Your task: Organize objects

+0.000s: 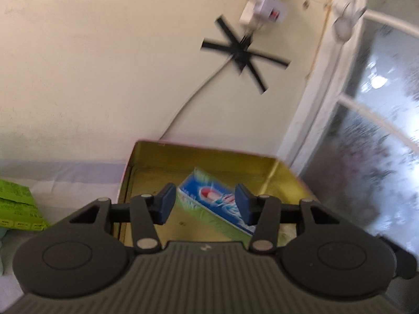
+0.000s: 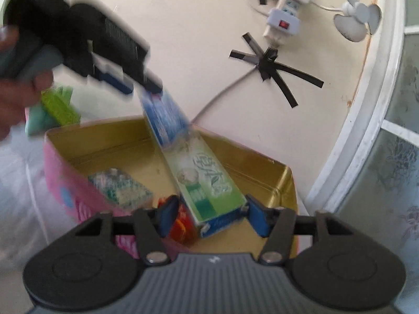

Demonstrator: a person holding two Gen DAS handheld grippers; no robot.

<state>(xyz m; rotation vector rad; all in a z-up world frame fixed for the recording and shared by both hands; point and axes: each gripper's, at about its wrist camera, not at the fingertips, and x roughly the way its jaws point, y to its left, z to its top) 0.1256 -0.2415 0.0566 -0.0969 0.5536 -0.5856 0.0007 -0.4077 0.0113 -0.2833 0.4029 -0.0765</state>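
The long toothpaste box (image 2: 204,178) is held up at a slant over the tin (image 2: 60,172). Its high, far end seems to be pinched by the left claw (image 1: 205,202), though the picture is blurry there. If that pinch is let go too soon, the box could be dropped hard and the small things under it could be hit. The low, near end is set between the pads of the right claw (image 2: 209,217), which is not squeezed shut; a gap is seen at its left pad, so the box could be tipped sideways.

Green packs (image 2: 60,104) are left outside the tin, far left. Inside, a small green and white pack (image 2: 120,191) is seen at the near left, then a red pack (image 2: 183,225), then the low end of the toothpaste box.
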